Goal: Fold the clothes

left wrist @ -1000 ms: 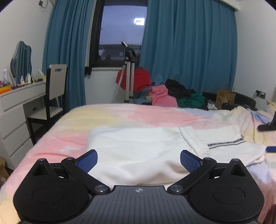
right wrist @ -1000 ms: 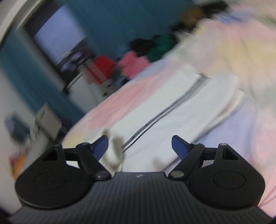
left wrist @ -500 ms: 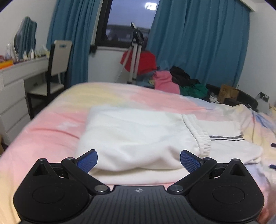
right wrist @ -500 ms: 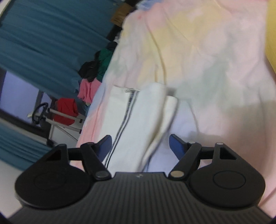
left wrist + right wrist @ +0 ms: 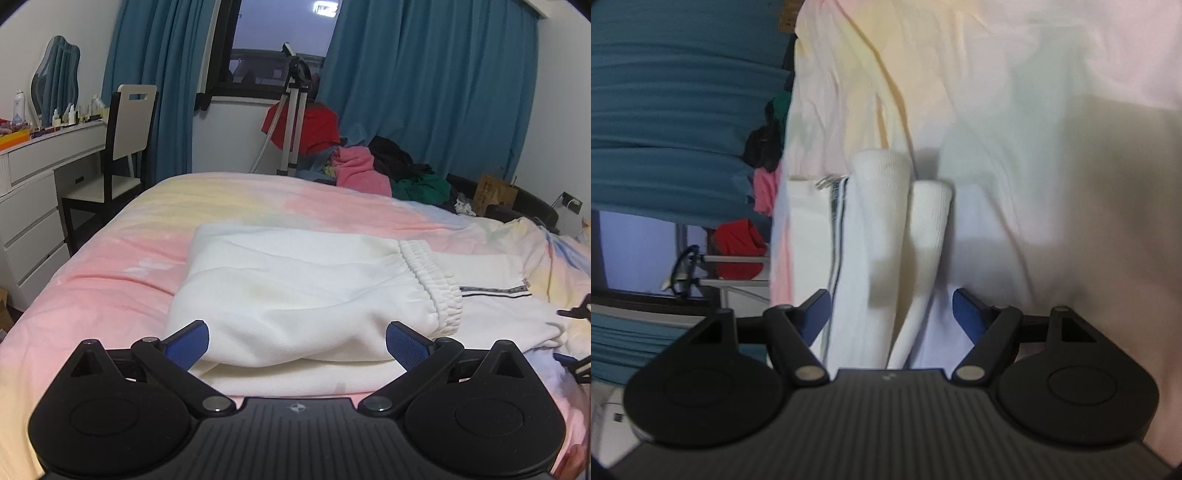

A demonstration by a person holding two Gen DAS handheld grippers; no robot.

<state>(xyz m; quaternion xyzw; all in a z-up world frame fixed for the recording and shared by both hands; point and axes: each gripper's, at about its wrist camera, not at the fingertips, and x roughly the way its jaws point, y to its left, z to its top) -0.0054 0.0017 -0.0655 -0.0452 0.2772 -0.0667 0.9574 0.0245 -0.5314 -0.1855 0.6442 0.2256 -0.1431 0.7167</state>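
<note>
A white garment [image 5: 303,295], apparently sweatpants with an elastic waistband [image 5: 432,284], lies partly folded on a bed [image 5: 122,273] covered in pink, yellow and pale blue, near the bed's near edge. The waistband end is already doubled over the rest, so at least one fold looks done. A panel with a dark side stripe [image 5: 491,291] extends toward the bed's right side, and the right wrist view shows two ribbed cuffs [image 5: 882,173] lying side by side. These parts appear not yet folded in, so the task seems roughly midway.

The left hand-held gripper [image 5: 297,341] hangs wide open just over the near folded edge, holding nothing. The right hand-held gripper [image 5: 890,308] is also spread wide, empty, with the leg ends between its fingers but ungripped. More clothes [image 5: 369,173] are piled beyond the bed's far edge.
</note>
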